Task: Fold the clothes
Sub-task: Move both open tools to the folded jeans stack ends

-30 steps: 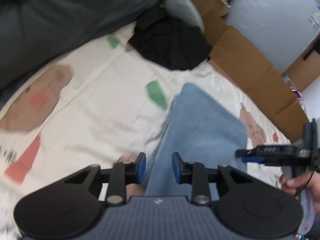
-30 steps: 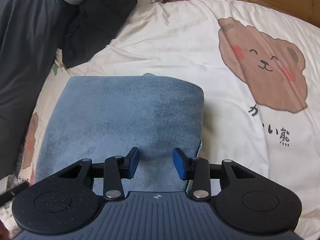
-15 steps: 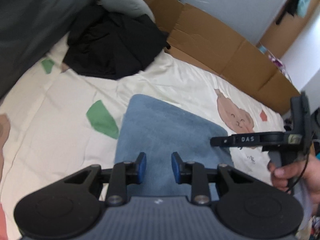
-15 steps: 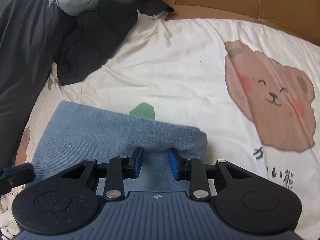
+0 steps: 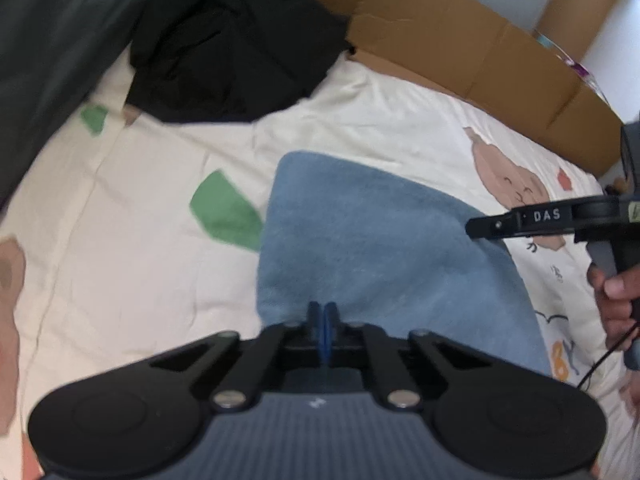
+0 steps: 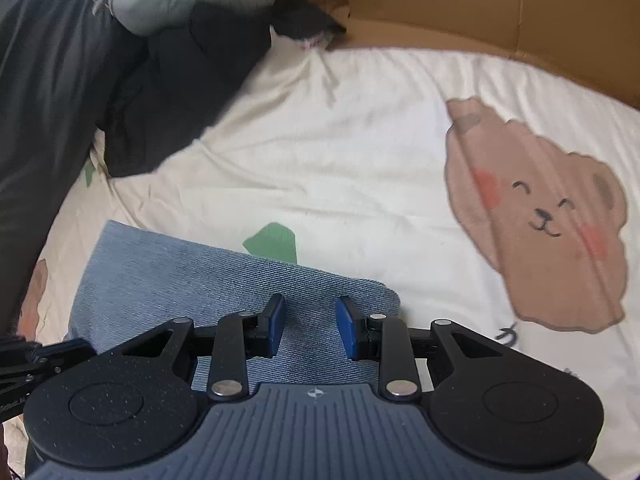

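Observation:
A folded blue denim garment [image 5: 384, 248] lies on the cream bear-print bedsheet [image 5: 132, 264]. My left gripper [image 5: 322, 314] is shut at the garment's near edge, its blue pads pinched together on the denim there. My right gripper [image 6: 310, 326] hovers low over the denim [image 6: 192, 276] near its right end, jaws apart, with flat cloth showing between the pads and no fold pinched. In the left wrist view the right gripper [image 5: 476, 227] shows from the side over the garment's right edge, held by a hand [image 5: 618, 304].
A black garment [image 5: 224, 60] lies crumpled at the far side of the sheet, with a grey one [image 6: 176, 4] above it. Dark grey bedding [image 6: 44, 112] runs along the left. Flattened cardboard [image 5: 472, 44] borders the far edge.
My left gripper swung across and down to the denim's near edge and its jaws closed. The right gripper's jaws narrowed a little and it slid toward the garment's far right corner.

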A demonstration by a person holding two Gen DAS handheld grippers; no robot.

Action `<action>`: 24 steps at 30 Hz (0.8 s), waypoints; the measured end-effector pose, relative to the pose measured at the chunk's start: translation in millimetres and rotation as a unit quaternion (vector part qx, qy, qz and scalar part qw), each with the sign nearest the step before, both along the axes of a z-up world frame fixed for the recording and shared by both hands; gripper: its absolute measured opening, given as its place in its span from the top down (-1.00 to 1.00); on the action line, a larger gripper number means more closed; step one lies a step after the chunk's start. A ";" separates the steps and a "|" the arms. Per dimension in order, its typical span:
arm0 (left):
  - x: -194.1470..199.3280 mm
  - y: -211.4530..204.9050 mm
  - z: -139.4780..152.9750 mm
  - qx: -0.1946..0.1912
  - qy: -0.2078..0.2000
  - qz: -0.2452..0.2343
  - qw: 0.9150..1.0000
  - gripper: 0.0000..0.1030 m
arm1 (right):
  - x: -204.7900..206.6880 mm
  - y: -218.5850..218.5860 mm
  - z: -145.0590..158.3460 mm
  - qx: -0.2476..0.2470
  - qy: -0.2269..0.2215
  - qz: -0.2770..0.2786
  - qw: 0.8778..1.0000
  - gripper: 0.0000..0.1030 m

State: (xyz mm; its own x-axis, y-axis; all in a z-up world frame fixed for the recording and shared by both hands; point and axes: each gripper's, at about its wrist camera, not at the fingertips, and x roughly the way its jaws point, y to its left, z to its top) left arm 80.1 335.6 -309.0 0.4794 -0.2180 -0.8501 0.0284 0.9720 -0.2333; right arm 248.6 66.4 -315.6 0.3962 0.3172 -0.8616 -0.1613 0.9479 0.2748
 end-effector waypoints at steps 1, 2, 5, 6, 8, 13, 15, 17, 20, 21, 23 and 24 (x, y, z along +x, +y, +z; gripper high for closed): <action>-1.1 2.7 0.0 -0.003 0.004 0.003 1.000 0.95 | 2.3 0.4 -1.5 0.002 0.004 0.002 1.000 0.33; -3.0 4.0 1.4 -0.002 0.007 0.004 1.000 0.95 | 4.6 0.7 -2.7 0.003 0.009 0.004 1.000 0.33; -10.7 2.2 8.8 0.002 0.010 0.000 1.000 0.95 | 4.3 -0.3 5.5 0.000 0.017 0.010 1.000 0.33; -15.0 2.0 9.7 0.001 0.012 -0.004 1.000 0.94 | 2.0 -2.1 8.8 0.003 0.015 0.010 1.000 0.32; -23.6 1.6 11.3 -0.001 0.017 -0.010 1.000 0.94 | -6.1 -6.9 12.9 0.007 0.018 0.008 1.000 0.31; -44.8 7.8 11.8 -0.013 0.027 -0.006 1.000 0.94 | -39.5 -12.8 16.9 0.007 0.027 0.017 0.999 0.31; -52.1 9.3 12.1 -0.016 0.028 -0.006 0.999 0.94 | -55.9 -13.2 15.8 0.005 0.030 0.026 0.999 0.31; -58.8 9.3 12.3 -0.014 0.029 -0.009 0.999 0.94 | -72.4 -13.6 14.6 0.003 0.033 0.034 0.999 0.31; -68.0 7.9 11.0 -0.008 0.030 -0.015 0.999 0.95 | -92.5 -12.6 15.8 0.002 0.042 0.044 0.998 0.31; -70.9 8.2 10.2 -0.008 0.031 -0.015 0.999 0.95 | -98.8 -11.6 16.1 0.000 0.044 0.049 0.998 0.31; -76.8 10.7 9.4 -0.015 0.034 -0.009 0.999 0.95 | -110.8 -8.7 16.5 -0.003 0.049 0.058 0.997 0.31; -80.3 11.2 9.4 -0.015 0.037 -0.008 0.999 0.95 | -117.1 -7.4 16.1 -0.004 0.053 0.061 0.997 0.31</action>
